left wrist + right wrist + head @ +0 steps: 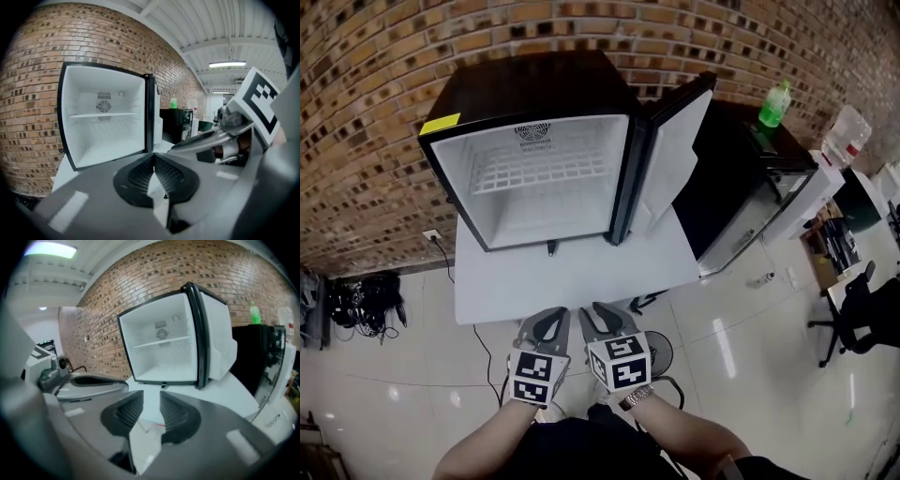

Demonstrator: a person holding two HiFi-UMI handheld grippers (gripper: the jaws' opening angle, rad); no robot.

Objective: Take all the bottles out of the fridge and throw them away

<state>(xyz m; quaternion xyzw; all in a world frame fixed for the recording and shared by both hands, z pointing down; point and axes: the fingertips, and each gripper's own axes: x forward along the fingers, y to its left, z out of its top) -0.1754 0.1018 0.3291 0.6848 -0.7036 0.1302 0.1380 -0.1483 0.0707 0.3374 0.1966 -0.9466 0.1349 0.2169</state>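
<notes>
We see a brown brick wall (356,141) at the back, with a white socket (432,235) low on it. The floor (750,356) is pale glossy tile with light glare. A white table (572,281) stands at the wall, a black cabinet (727,178) just beside it on the right. We note black cables (361,305) on the floor at left and an office chair (853,319) far right. White beamed ceiling (225,33), strip light (227,63) on.

One mini fridge (525,84) stands on one white table (581,277), with one wire shelf (539,173) inside. One green bottle (775,103) sits near the far edge of one black cabinet (722,169). One office chair (862,314), one wall socket (432,235).
</notes>
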